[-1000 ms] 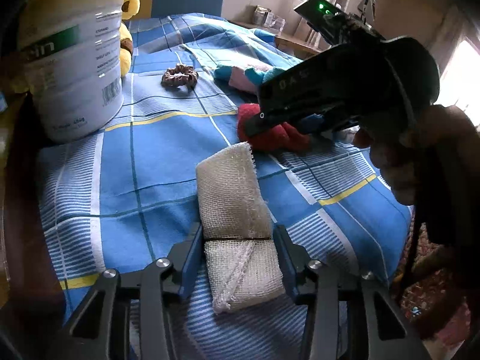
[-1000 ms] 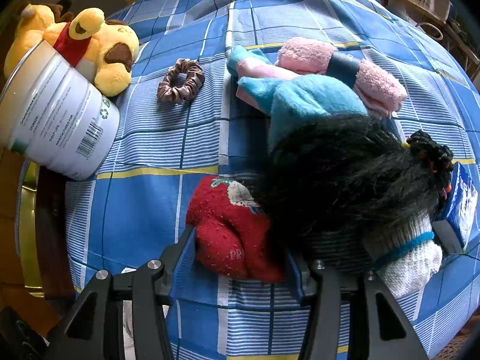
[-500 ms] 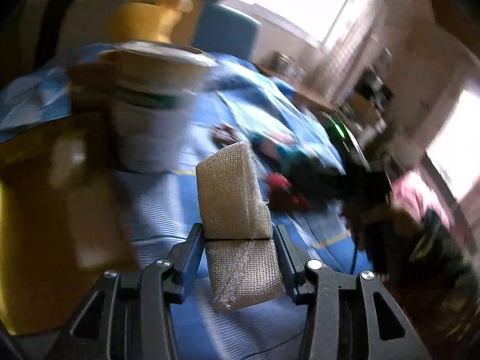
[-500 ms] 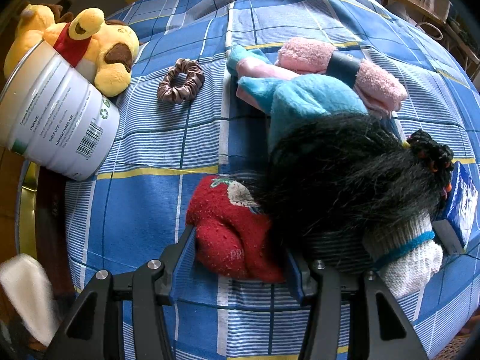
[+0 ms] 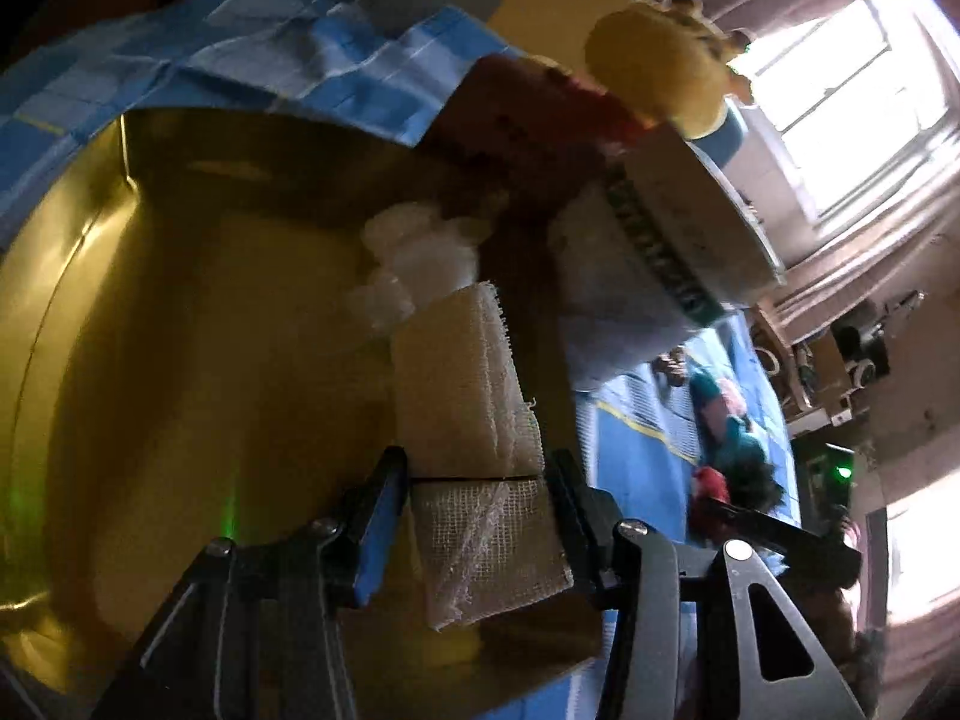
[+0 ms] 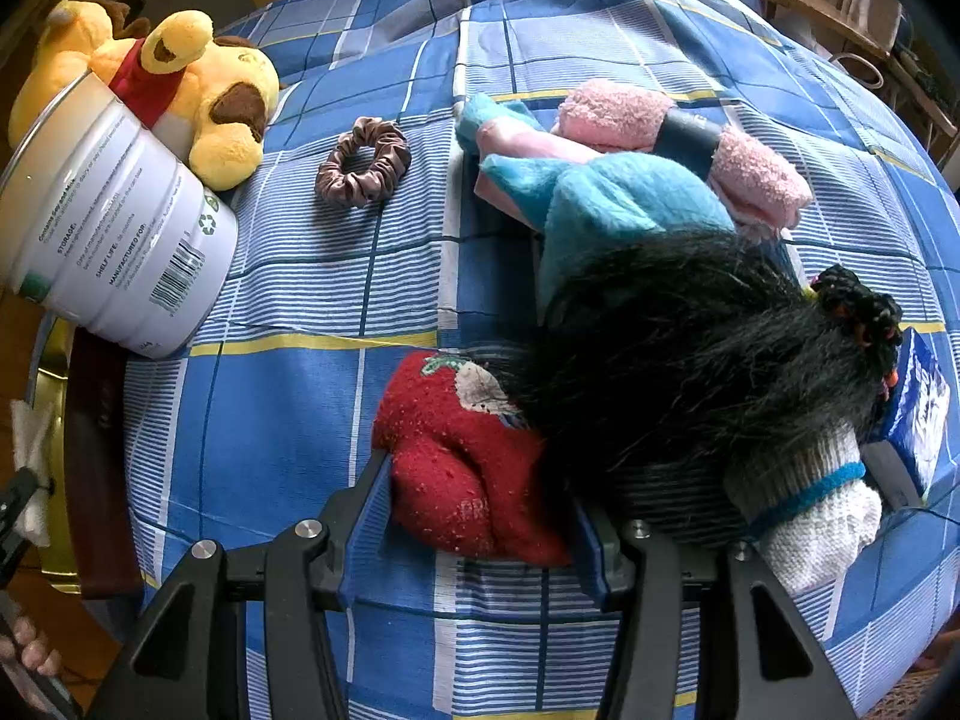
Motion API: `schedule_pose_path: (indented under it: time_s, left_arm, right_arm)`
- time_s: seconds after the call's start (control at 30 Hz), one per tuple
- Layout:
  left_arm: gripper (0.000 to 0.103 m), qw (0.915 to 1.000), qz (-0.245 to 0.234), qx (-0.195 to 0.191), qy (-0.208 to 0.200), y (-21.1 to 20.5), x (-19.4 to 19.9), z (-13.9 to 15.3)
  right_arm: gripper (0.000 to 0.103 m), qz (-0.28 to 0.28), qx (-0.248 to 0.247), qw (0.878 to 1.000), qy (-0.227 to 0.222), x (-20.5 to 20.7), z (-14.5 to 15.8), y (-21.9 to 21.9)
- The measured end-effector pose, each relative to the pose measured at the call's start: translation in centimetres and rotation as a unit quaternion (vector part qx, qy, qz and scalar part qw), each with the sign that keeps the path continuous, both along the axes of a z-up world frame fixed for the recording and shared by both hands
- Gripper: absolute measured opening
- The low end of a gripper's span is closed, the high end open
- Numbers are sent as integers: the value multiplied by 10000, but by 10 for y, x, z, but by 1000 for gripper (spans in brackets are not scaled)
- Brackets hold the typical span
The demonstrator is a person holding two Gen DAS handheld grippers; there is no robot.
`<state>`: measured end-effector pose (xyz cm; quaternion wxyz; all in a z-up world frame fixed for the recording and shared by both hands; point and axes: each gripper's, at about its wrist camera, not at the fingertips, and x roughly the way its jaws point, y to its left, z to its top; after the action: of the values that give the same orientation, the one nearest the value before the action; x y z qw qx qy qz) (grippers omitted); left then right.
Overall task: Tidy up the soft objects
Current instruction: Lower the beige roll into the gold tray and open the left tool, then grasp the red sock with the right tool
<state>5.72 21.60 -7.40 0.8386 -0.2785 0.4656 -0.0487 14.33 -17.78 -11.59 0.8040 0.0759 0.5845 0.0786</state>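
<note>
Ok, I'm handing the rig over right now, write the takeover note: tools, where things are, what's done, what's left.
Left tool: shut on the beige gauze roll, held over the gold tray; a white fluffy piece already lies in the tray.
Right tool: pads against the red sock, which lies on the blue checked cloth.
Left on the cloth: brown scrunchie, pink roll, teal plush, black wig, white sock. Yellow plush is beside the white can.
Next, probably: release the roll into the tray, then lift the sock.

scrunchie betw. tin & towels
</note>
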Motion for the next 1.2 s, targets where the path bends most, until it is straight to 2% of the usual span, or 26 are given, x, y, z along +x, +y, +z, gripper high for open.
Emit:
schedule_pose_path:
  time_s: [0.13,0.27,0.5,0.67,0.77,0.83,0.93,1.1,1.2]
  left_arm:
    - [52,9998,-1,155,130,1,8,-11]
    - [67,9992,186,351,68,10,11,-8]
    - [73,9983,258,524,39,21,-5,-7]
    - [75,9956,222,911,29,13,-17,-7]
    - [75,9933,158,1142,-45,11,-26,-3]
    - [76,9916,97,1285,-110,11,-31,1]
    - [76,9886,75,1486,-242,14,-38,7]
    - [77,9900,101,1367,-340,22,-43,13]
    - [77,9892,97,1395,-436,22,-44,17]
  right_arm:
    - [53,5,-7,10000,-2,0,0,-1]
    - [53,8,-10,10000,-5,0,0,-1]
    - [53,47,-110,9999,-62,0,-1,3]
    - [53,96,-219,9996,-128,0,0,7]
    - [48,138,-263,9994,-190,-1,1,11]
    - [39,186,-286,9991,-242,-3,3,14]
    - [33,266,-389,9983,-338,-7,9,21]
    - [30,286,-470,9972,-514,-8,30,25]
    - [30,308,-371,9960,-758,-5,57,25]
